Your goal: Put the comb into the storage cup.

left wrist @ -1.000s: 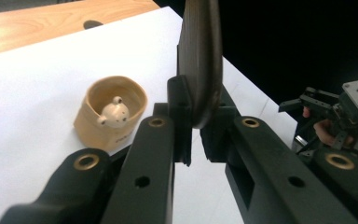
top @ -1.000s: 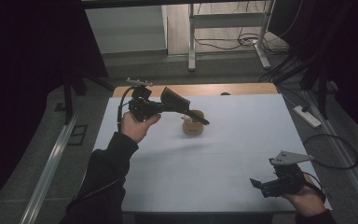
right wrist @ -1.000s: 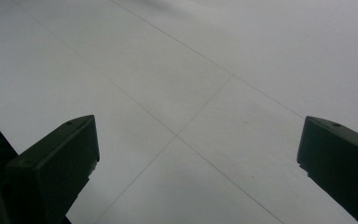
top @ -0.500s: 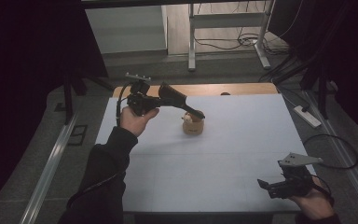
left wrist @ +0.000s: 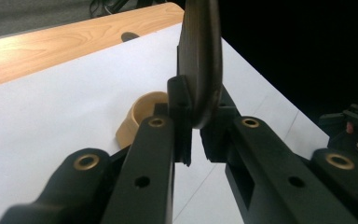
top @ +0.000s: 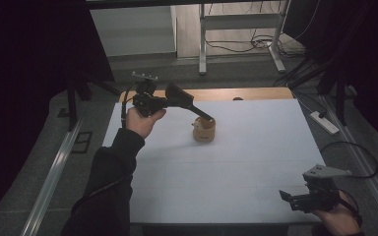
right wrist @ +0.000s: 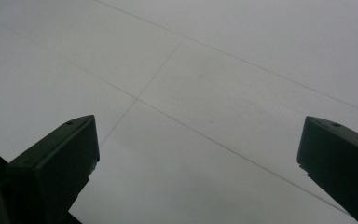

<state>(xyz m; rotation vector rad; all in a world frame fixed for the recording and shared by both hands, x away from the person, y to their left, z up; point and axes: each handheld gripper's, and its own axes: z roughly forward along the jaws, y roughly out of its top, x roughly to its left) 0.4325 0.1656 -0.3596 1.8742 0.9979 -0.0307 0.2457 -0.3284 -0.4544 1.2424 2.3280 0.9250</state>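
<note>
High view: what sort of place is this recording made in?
Probably a lab or workshop set up for recording: a table covered in white paper, dark curtains at the sides, cables and a power strip on the floor.

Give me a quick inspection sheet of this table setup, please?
Surface: white sheet over a wooden table.
Job's things: tan ring-shaped holder; dark flat-handled utensil reaching toward it.
Clutter: nothing seen.
Grippers: left tool shut on the utensil; right tool open over bare sheet.
Cables: black cable at the right table edge; more on the floor behind.
Surroundings: metal frame legs, power strip, dark curtains.
</note>
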